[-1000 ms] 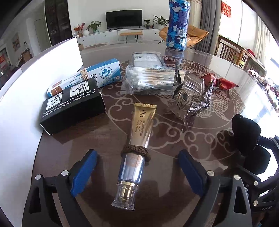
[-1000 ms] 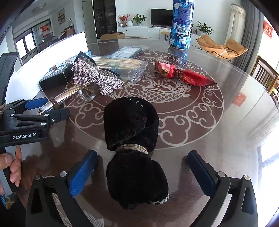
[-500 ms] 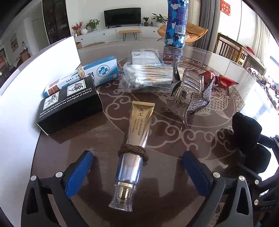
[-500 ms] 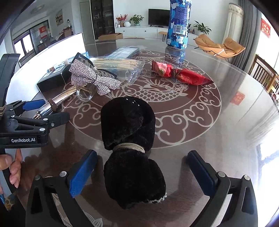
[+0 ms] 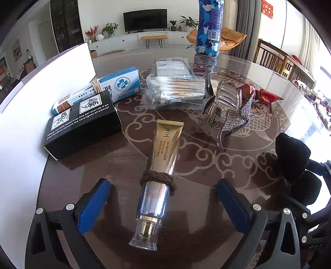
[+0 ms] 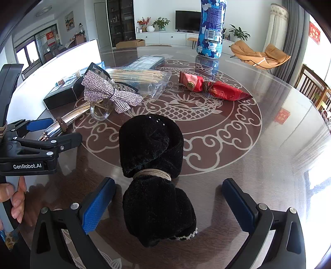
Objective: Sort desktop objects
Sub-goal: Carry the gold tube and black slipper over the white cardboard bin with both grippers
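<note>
Between the spread left gripper (image 5: 163, 198) fingers lies the tube (image 5: 159, 178); the right gripper (image 6: 168, 203), spread too, straddles the black bundle (image 6: 155, 175) right of it.

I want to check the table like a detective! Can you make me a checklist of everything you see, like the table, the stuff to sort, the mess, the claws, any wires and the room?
Surface: round dark table with a pale fish pattern, glossy.
Job's things: gold cream tube with a brown hair tie around it; black velvet bundle bound by a wire ring; rhinestone hair clip; cotton swab pack; black box; blue-white box; red snack wrapper; blue bottle, upright.
Clutter: nothing seen beyond these.
Grippers: left claw open, straddling the tube; right claw open, straddling the bundle.
Cables: nothing seen.
Surroundings: living room, TV, plants, orange chair.
</note>
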A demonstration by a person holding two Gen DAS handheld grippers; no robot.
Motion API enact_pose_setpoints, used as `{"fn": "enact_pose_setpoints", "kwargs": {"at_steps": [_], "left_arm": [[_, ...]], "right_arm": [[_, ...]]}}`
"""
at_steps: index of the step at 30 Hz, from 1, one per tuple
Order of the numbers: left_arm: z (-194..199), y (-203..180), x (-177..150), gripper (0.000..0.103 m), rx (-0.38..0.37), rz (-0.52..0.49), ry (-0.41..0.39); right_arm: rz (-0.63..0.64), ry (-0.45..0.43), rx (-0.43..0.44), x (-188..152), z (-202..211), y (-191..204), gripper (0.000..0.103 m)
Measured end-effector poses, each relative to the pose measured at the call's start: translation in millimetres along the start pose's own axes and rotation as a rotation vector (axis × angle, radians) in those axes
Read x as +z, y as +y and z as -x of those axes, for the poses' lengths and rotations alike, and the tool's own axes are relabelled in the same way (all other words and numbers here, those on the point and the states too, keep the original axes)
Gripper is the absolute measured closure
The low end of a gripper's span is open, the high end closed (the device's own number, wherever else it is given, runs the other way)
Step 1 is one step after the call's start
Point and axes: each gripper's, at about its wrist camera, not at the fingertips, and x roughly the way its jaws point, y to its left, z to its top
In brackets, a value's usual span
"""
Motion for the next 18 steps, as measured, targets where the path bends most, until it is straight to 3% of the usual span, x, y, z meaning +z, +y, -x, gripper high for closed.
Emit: {"fn": "enact_pose_setpoints", "kwargs": {"at_steps": [14,18], "left_arm": [[-0.9,0.9,-0.1,0.000,-0.014,-0.005,0.008],[-2.0,3.2,8.7,0.000,-0.089,-0.124,0.127]], "right_arm": [[-0.003,0.004,0.000,0.0,0.1,0.2,0.000],[0.012,0.088,0.036,9.7,-3.2,-2.2,0.000]]}}
